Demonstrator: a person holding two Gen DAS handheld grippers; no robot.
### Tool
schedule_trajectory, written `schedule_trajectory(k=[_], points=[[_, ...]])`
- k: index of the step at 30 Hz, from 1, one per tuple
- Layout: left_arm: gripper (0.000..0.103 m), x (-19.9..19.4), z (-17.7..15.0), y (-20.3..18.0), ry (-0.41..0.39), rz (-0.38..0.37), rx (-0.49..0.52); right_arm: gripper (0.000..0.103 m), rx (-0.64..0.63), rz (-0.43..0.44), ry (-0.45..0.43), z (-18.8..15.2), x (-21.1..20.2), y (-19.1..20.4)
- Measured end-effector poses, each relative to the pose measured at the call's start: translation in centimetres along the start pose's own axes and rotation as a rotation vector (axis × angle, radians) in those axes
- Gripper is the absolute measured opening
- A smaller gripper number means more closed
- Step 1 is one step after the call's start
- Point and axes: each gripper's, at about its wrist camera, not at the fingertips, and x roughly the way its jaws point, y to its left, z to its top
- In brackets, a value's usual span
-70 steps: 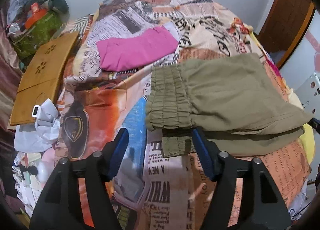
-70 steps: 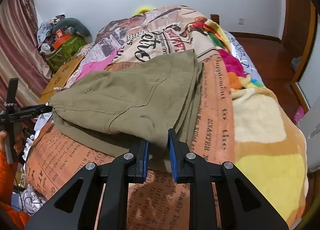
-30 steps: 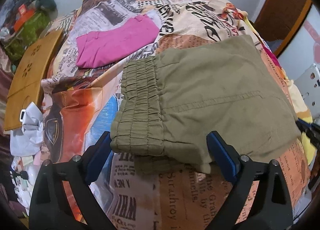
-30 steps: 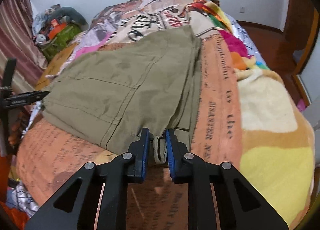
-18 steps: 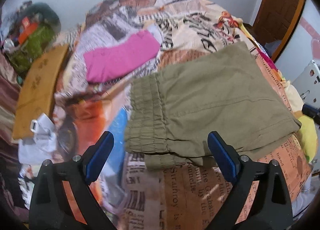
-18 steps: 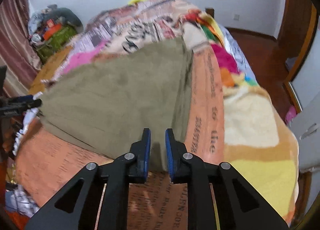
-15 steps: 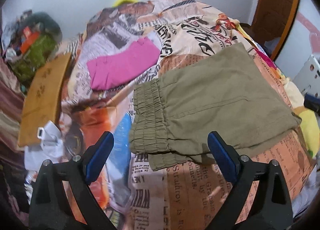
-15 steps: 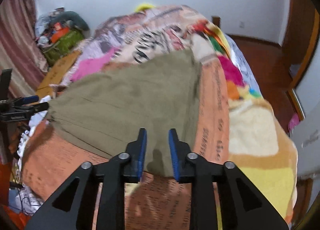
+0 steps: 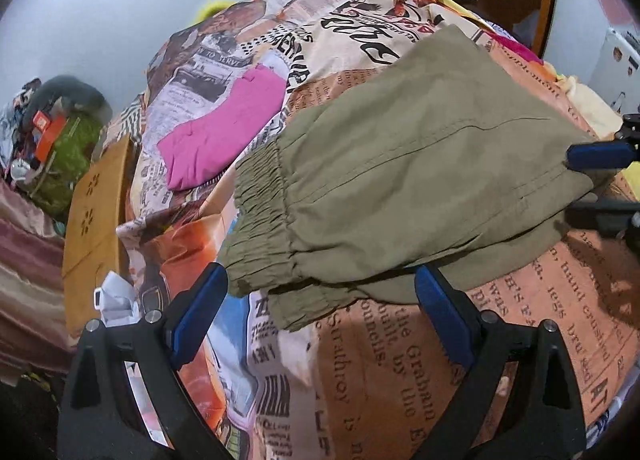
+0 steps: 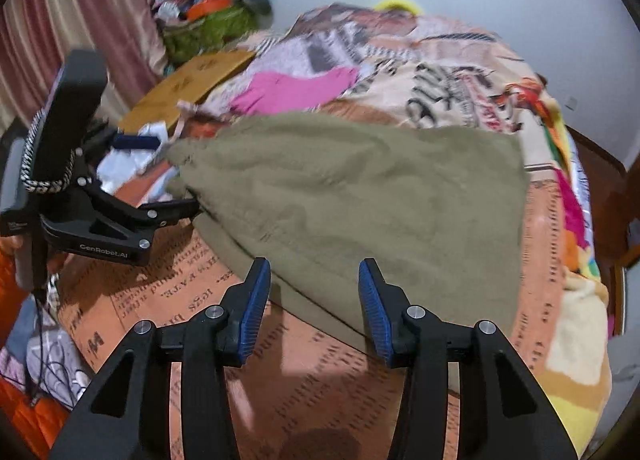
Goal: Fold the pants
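Olive pants (image 9: 404, 180) lie folded on the bed (image 9: 400, 372), layers stacked, with the gathered elastic waistband at the left end and a lower layer showing past the near edge. In the right wrist view the pants (image 10: 372, 196) are blurred but spread flat across the printed bedcover.

Left tongs (image 9: 320, 312): fingers set wide apart, holding nothing. The blue pads sit on either side of the near edge of the pants; whether they touch the cloth cannot be told. In the right wrist view the left tongs (image 10: 160, 172) stand at the waistband end, just beside the fabric.

Right tongs (image 10: 314, 300): fingers apart, less widely, empty, hovering over the near hem of the pants. In the left wrist view one blue pad of the right tongs (image 9: 600, 154) is at the far corner of the pants; contact cannot be confirmed.

Pink cloth (image 9: 220, 136) lies folded on the bed beyond the waistband, apart from the pants. Wooden board (image 9: 96, 212) rests at the bed's left edge, beside a cluttered pile (image 9: 52, 132).
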Motion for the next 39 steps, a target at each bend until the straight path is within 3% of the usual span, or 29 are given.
schedule_trajectory(k=[9, 16, 21, 24, 28, 34, 39], points=[[0.096, -0.1, 1.5, 0.7, -0.007, -0.030, -0.040, 0.042, -0.094, 0.040, 0.039, 1.1, 1.6, 1.4], [0.096, -0.6, 2.2, 1.7, -0.014, -0.083, -0.100, 0.042, -0.133, 0.027, 0.005, 2.6, 2.2, 2.3], [0.096, -0.3, 1.9, 1.1, -0.011, -0.130, -0.077, 0.020, -0.131, 0.031, -0.067, 3.2, 1.2, 2.2], [0.095, 0.2, 1.8, 0.7, -0.007, -0.109, -0.069, 0.013, -0.148, 0.024, -0.104, 3.3, 0.5, 2.5], [0.076, -0.5, 1.9, 0.8, -0.052, -0.078, -0.074, 0.011, -0.147, 0.053, -0.111, 3.2, 0.0, 2.5], [0.075, -2.4, 1.5, 1.4, -0.096, -0.080, -0.072, 0.009, -0.145, 0.079, -0.120, 2.8, -0.7, 2.3], [0.075, -1.1, 0.2, 1.4, -0.014, -0.120, -0.075, 0.011, -0.136, 0.096, -0.054, 2.1, 0.7, 2.5]])
